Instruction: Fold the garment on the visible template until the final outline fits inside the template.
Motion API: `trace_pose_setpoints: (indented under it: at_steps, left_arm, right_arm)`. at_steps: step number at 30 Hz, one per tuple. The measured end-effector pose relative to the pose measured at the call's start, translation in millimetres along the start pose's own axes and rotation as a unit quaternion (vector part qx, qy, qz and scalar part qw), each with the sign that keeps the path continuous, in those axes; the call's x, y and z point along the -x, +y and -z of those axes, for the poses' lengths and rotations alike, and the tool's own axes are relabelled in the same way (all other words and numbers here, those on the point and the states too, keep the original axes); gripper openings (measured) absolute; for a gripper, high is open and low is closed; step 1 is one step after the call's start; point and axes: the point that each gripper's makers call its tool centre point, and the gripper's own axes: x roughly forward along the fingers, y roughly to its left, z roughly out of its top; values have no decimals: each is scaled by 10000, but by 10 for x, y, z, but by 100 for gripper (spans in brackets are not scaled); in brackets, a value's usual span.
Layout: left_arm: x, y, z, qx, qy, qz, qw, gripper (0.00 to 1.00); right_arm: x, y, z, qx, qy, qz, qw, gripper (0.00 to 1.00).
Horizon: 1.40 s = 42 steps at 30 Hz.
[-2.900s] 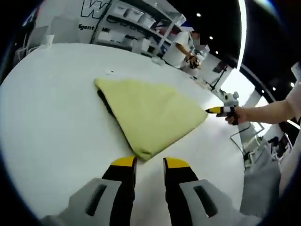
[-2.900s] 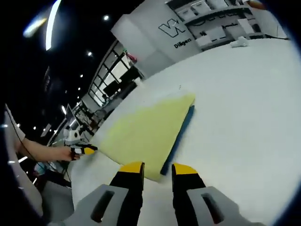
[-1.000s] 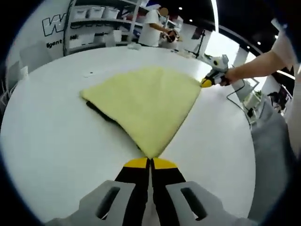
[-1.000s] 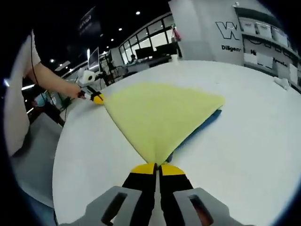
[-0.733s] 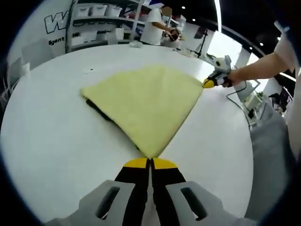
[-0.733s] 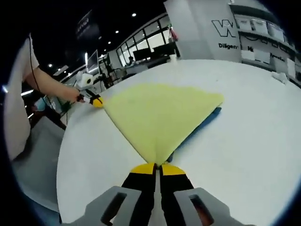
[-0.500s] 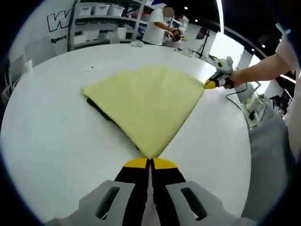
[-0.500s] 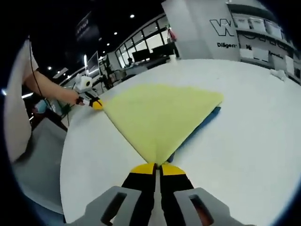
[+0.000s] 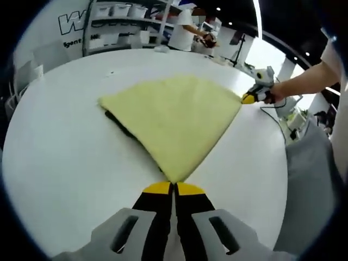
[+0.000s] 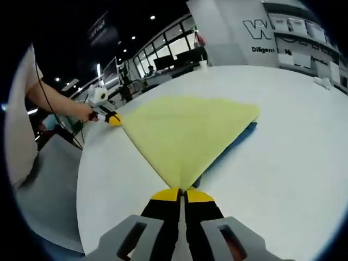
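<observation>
The yellow garment (image 9: 174,117) lies folded flat on the round white worktop (image 9: 60,157), spread as a fan-shaped wedge over a dark blue template (image 10: 231,145), which peeks out as a thin strip along one long edge of the garment. In the left gripper view that strip shows as a dark band (image 9: 120,123) under the garment's left side.

The left gripper (image 9: 174,187) has its yellow-tipped jaws pressed together on the garment's near corner — the cloth tapers straight into the closed tips. The right gripper (image 10: 181,193) does the same at its own corner, jaws closed on the point of the wedge. Each gripper also shows in the other's view at the garment's far corner: the right gripper (image 9: 251,98) held by a hand (image 9: 276,92) at the garment's right point, the left gripper (image 10: 112,118) held by a hand (image 10: 82,112) at the garment's left point.

Against the frames from 2.9 s ago, both grippers differ clearly: their jaws stood apart then, short of the cloth, and are now shut on its corners. Since 1.0 s ago the grips are unchanged, and the garment sits much the same on the template; only small shifts of the whole picture appear, which fit camera motion.

Beyond the garment's far edge, past the worktop, stand white shelves (image 9: 117,24) with bins and a person (image 9: 185,32) at the back.
</observation>
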Motion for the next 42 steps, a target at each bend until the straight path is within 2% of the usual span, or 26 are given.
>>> trace_pose_setpoints:
  at_steps: [3, 11, 16, 18, 19, 23, 26, 28, 33, 40, 42]
  left_arm:
    - [25, 6, 29, -11, 9, -28, 10000, 0]
    - [19, -7, 36, 63, 17, -67, 10000, 0]
    - [19, -27, 43, 232, -32, -103, 9997, 1]
    - [21, -30, 50, 441, -42, -150, 9989, 1]
    - [25, -31, 54, 487, -30, -169, 9987, 2]
    - [70, -85, 46, 416, -62, -281, 9987, 17]
    - [143, -117, 68, 593, -103, -423, 9973, 29]
    - [169, -137, 93, 766, -169, -469, 9958, 34]
    - [273, -398, 42, 864, -578, -530, 9932, 42]
    - [415, -661, 40, 922, -954, -794, 9880, 71]
    - [444, -712, 73, 966, -965, -844, 9870, 77]
  right_arm:
    - [-11, 52, 0, -17, -8, -2, 10000, 0]
    - [5, 31, 10, -127, -35, 127, 9998, 0]
    - [1, 32, 8, -167, -48, 244, 9996, 0]
    - [12, 41, 0, -191, -58, 320, 9993, 0]
    - [24, 30, -4, -197, -69, 388, 9990, 4]
    - [145, -50, -131, -116, -304, 883, 9956, 16]
    - [231, -27, -248, -61, -506, 1129, 9923, 24]
    - [247, 71, -287, 22, -558, 1145, 9919, 29]
    - [244, 263, -330, 76, -668, 1306, 9892, 44]
    - [241, 510, -324, -4, -735, 1525, 9856, 66]
    - [249, 615, -318, -33, -761, 1593, 9843, 73]
